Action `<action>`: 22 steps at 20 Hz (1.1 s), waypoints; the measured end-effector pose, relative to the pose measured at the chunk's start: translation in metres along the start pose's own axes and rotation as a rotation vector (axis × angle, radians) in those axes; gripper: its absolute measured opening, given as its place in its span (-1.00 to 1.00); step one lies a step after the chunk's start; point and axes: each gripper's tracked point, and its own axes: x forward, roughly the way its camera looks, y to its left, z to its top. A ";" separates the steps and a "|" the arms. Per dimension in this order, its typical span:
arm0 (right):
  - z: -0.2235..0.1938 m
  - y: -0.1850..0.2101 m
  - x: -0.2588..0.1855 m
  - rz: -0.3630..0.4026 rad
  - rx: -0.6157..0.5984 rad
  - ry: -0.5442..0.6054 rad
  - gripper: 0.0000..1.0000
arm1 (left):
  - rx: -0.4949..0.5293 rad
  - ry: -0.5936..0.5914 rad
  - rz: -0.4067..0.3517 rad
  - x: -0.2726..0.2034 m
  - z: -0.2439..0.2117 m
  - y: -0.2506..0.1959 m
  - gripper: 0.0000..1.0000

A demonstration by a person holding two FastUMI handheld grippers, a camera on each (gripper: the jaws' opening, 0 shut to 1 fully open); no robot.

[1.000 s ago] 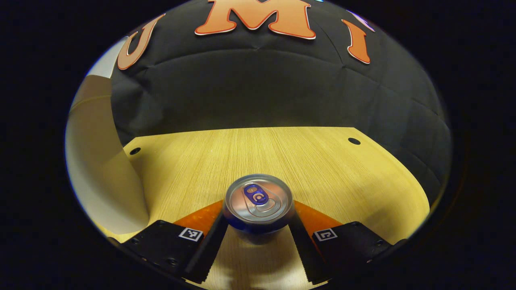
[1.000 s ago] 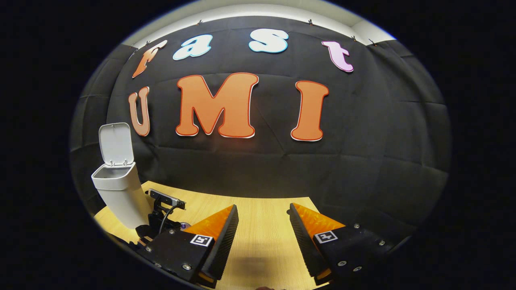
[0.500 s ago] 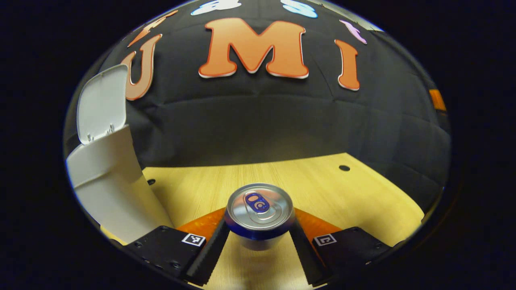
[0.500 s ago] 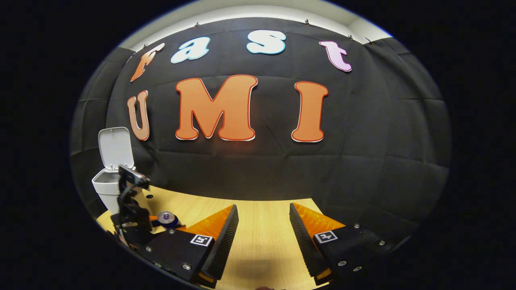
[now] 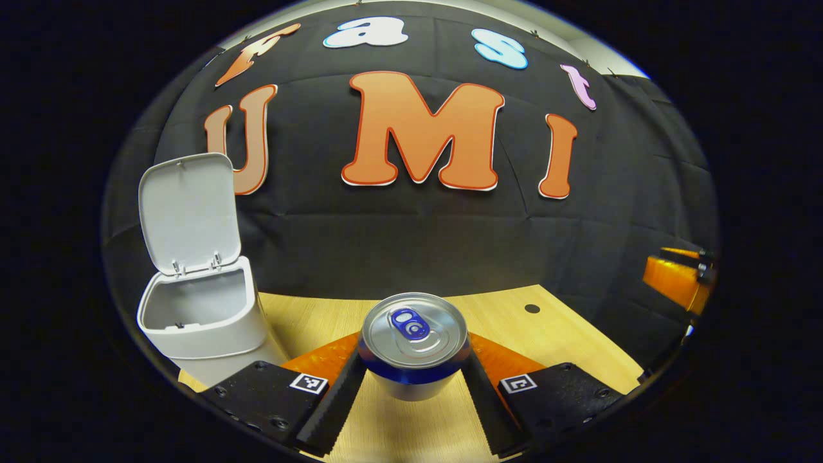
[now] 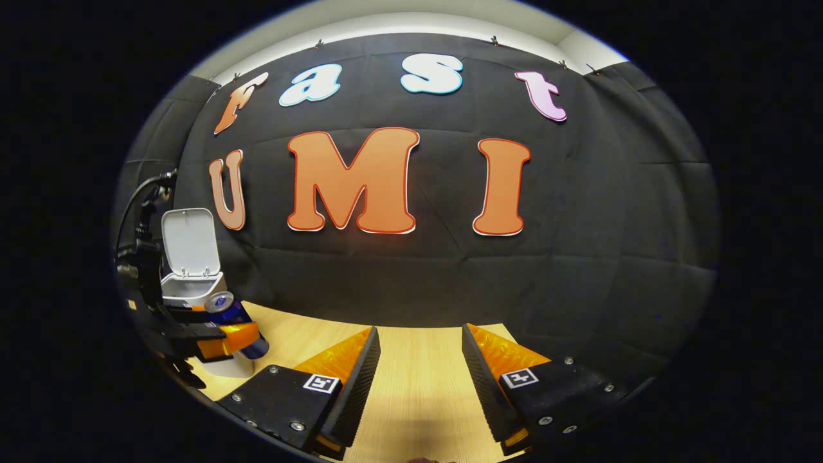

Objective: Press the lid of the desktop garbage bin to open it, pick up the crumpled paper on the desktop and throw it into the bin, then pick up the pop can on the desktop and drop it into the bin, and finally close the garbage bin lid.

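While the left gripper point(image 5: 411, 392) is clamping the can point(image 5: 413, 344) upright above the table point(image 5: 566, 341), right of the open bin point(image 5: 199, 315), and the right gripper point(image 6: 419, 379) is idling with fingers apart, the carry is calling for centring over the bin mouth before release.

A pale wooden table point(image 5: 566, 344) with a small round hole point(image 5: 532, 308) carries a white bin point(image 5: 199, 321), lid point(image 5: 186, 212) raised.
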 end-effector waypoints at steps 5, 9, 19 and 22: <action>0.005 0.011 0.004 0.039 -0.004 -0.015 0.53 | 0.017 -0.060 0.012 -0.029 0.047 0.015 0.63; 0.002 0.022 0.008 0.074 -0.012 -0.008 0.53 | 0.027 -0.073 0.063 -0.049 0.063 0.037 0.63; -0.004 0.056 0.018 0.148 -0.026 0.002 0.53 | -0.018 -0.093 0.244 -0.078 0.081 0.150 0.63; -0.007 0.059 0.018 0.159 -0.029 0.009 0.53 | -0.031 -0.092 0.282 -0.081 0.079 0.180 0.63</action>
